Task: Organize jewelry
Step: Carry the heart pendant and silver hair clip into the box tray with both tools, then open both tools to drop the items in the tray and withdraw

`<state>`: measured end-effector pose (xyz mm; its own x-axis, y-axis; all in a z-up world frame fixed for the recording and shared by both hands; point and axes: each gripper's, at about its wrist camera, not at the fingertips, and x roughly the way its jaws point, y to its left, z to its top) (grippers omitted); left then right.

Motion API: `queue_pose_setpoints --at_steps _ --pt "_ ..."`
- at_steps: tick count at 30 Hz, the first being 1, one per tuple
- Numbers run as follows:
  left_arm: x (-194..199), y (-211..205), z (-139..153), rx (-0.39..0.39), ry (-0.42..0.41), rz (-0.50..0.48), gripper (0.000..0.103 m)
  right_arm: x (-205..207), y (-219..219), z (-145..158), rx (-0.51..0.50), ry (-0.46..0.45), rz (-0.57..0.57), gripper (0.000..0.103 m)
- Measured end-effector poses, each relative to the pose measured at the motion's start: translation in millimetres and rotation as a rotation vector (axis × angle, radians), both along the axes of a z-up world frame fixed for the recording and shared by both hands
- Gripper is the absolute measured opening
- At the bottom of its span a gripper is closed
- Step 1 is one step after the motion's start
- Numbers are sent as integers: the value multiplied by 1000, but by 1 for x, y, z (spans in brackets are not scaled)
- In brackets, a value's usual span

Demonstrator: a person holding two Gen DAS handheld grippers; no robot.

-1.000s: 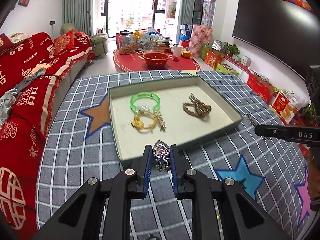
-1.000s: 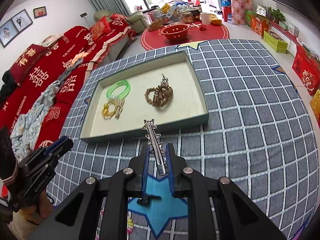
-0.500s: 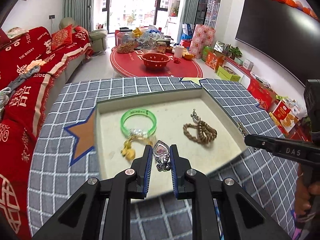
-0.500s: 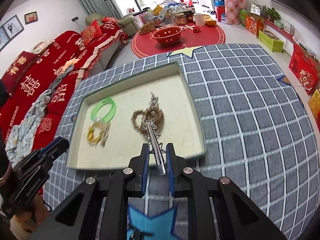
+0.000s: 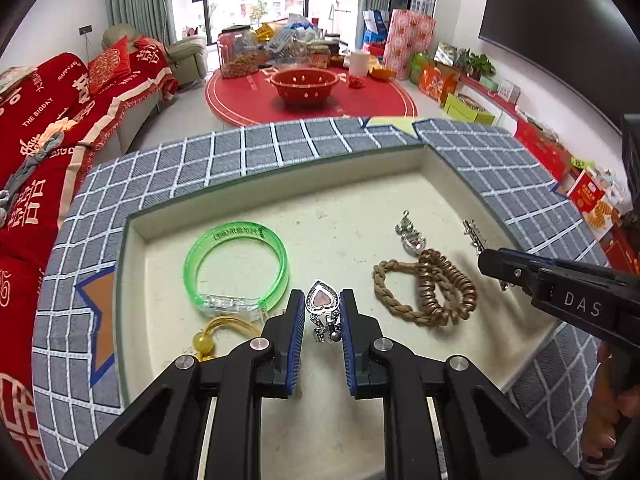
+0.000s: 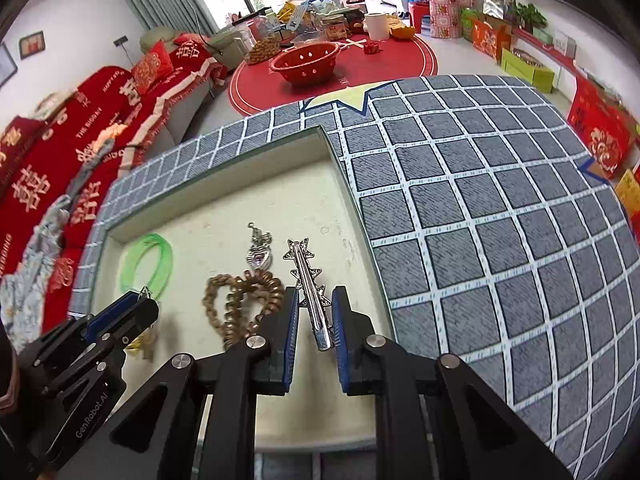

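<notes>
My left gripper [image 5: 320,304] is shut on a silver heart pendant [image 5: 322,300] and holds it over the cream tray [image 5: 280,168], just right of the green bangle [image 5: 236,268]. My right gripper [image 6: 314,308] is shut on a silver star hair clip [image 6: 308,280] over the tray's right part [image 6: 336,168]. In the tray lie the green bangle [image 6: 148,264], a yellow bead cord [image 5: 212,336], a brown braided bracelet [image 5: 428,292] and a silver purple-stone pendant [image 6: 258,248]. The right gripper also shows in the left wrist view [image 5: 492,260].
The tray sits on a grey checked cloth [image 6: 480,220] with star patches. A red sofa [image 5: 40,128] stands at the left. A round red table with a red bowl [image 5: 304,84] stands beyond the far edge.
Both grippers have moved forward from the tray's near edge to over its inside, each still holding its piece.
</notes>
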<state>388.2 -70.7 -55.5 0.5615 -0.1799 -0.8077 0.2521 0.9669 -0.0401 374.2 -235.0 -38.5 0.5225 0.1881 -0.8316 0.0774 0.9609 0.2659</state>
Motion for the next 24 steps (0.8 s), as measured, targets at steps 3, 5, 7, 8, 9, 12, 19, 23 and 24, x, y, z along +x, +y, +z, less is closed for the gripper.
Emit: queue_pose_setpoints --at_steps 3,5,7,8,9,12,19,23,24 --pt "2 -3 -7 23 15 -3 31 1 2 -5 -11 8 7 18" --pt "2 -4 -9 36 19 -2 31 2 4 -8 -17 12 9 18" --pt "2 -5 -11 42 22 2 31 2 5 -9 -29 7 12 18" --pt "2 -6 -12 44 26 2 31 3 6 -9 -33 10 16 18" --pt "2 -7 -13 45 32 0 31 3 7 -9 -33 11 20 18" --pt "3 -9 -15 64 36 -2 31 2 10 -9 -40 12 20 18" --pt "2 -9 -15 66 44 -7 31 3 11 -9 -35 21 26 23" --pt "1 -10 -15 70 39 -5 31 3 11 -6 -11 10 29 51" --pt "1 -10 -14 72 37 -4 31 2 10 -5 -3 5 27 55"
